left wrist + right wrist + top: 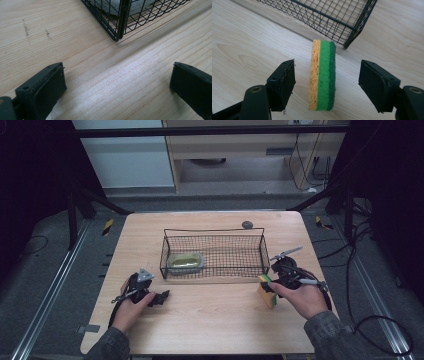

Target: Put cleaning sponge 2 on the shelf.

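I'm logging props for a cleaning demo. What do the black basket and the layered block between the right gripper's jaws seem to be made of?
The black wire basket looks like thin metal rod with a matte dark coating: an open grid on a thicker frame. The orange-yellow and green block looks like a kitchen sponge: porous foam on the orange-yellow side, smoother green foam in the middle, a fuzzy dark-green scouring layer outside. It stands on edge on the pale wood-grain table.

In the left gripper view the frame's top edge cuts off the basket and the grey item inside it.
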`<action>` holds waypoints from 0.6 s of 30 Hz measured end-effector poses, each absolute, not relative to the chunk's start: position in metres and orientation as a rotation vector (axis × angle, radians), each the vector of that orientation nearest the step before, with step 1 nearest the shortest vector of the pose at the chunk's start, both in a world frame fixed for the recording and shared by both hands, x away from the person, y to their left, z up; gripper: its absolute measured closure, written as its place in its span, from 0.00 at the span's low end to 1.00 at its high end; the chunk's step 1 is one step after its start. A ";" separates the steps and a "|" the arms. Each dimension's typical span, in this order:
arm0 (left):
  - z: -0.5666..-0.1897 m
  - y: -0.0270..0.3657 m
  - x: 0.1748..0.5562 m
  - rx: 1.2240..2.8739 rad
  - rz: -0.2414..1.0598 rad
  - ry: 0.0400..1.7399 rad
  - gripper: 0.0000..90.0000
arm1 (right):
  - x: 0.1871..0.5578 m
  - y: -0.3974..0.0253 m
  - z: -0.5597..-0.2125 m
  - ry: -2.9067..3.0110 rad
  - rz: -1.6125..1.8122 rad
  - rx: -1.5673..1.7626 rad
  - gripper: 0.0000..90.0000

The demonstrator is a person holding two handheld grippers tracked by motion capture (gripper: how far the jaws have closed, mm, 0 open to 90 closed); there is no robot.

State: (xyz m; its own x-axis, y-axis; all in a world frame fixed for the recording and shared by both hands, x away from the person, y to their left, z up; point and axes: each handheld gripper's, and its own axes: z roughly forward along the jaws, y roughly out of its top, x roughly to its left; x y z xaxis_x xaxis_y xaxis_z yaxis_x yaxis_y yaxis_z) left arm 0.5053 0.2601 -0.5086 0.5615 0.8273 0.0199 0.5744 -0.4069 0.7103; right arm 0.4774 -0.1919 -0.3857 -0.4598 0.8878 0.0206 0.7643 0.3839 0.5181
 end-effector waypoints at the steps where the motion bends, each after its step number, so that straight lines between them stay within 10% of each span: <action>1: -0.509 0.260 0.505 2.132 0.491 1.118 0.00 | 0.478 -0.191 -0.388 2.387 0.676 1.465 0.33; 18: -0.509 0.260 0.506 2.134 0.490 1.113 0.00 | 0.497 -0.177 -0.413 2.479 0.544 1.482 0.50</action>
State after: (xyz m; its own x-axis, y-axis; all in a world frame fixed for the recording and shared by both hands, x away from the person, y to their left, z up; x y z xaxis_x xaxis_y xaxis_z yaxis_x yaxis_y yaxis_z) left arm 0.5056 0.2604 -0.5085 0.5651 0.8248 0.0210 0.5722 -0.4101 0.7102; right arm 0.4972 -0.1768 -0.4126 -0.4760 0.8793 0.0154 0.8049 0.4285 0.4106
